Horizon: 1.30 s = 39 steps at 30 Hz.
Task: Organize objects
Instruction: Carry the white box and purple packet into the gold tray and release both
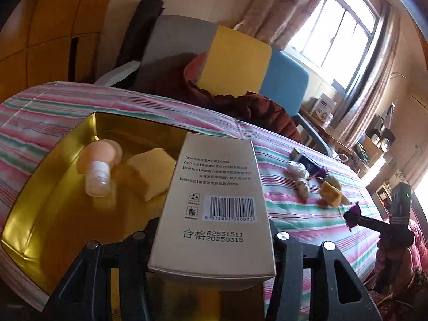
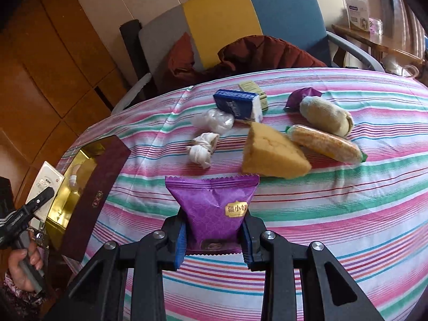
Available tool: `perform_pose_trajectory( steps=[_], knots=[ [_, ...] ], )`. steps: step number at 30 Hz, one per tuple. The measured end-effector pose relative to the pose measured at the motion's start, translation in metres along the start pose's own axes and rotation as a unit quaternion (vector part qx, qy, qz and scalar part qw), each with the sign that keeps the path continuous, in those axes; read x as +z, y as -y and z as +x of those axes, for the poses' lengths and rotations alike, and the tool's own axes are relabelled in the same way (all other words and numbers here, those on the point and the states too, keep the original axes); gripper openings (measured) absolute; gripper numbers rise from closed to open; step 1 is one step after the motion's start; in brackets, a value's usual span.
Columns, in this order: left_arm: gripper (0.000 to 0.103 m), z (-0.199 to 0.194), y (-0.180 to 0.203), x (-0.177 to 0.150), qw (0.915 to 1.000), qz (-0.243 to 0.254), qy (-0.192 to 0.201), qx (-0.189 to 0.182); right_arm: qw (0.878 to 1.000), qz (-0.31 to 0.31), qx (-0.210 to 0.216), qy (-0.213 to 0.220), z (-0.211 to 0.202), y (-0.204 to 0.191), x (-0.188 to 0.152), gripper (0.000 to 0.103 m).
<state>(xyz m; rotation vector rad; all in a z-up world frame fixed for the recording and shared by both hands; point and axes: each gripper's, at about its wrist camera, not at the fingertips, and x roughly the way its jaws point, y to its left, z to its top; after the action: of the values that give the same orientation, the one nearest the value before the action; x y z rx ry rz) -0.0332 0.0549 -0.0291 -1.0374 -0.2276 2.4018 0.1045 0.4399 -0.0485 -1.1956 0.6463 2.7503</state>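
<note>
My left gripper is shut on a beige carton with a barcode, held above the open gold-lined box. Inside the box lie a peach bottle with a white neck and a yellow sponge piece. My right gripper is shut on a purple snack packet, held over the striped cloth. On the cloth beyond it lie a yellow sponge wedge, a wrapped corn bar, a rolled sock, a blue box and white cloth knots.
The gold box with its maroon side sits at the table's left edge. A chair with grey, yellow and blue panels holds a red-brown jacket behind the table. A window and cluttered shelves stand at the right. The right gripper shows in the left wrist view.
</note>
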Motion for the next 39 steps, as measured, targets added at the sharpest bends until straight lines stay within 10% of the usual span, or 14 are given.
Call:
perform_pose_trajectory(
  steps=[24, 30, 39],
  knots=[
    [0.056, 0.003, -0.113, 0.009, 0.9829, -0.088, -0.052, 0.153, 0.972, -0.162, 0.164, -0.047, 0.053, -0.252, -0.021, 0.033],
    [0.056, -0.03, -0.118, 0.018, 0.9817, -0.152, 0.022, 0.113, 0.968, -0.166, 0.166, -0.082, 0.075, -0.273, -0.029, 0.033],
    [0.061, -0.08, -0.126, 0.028, 0.9581, -0.21, 0.122, 0.152, 0.962, -0.193, 0.152, -0.122, 0.108, -0.302, -0.038, 0.033]
  ],
)
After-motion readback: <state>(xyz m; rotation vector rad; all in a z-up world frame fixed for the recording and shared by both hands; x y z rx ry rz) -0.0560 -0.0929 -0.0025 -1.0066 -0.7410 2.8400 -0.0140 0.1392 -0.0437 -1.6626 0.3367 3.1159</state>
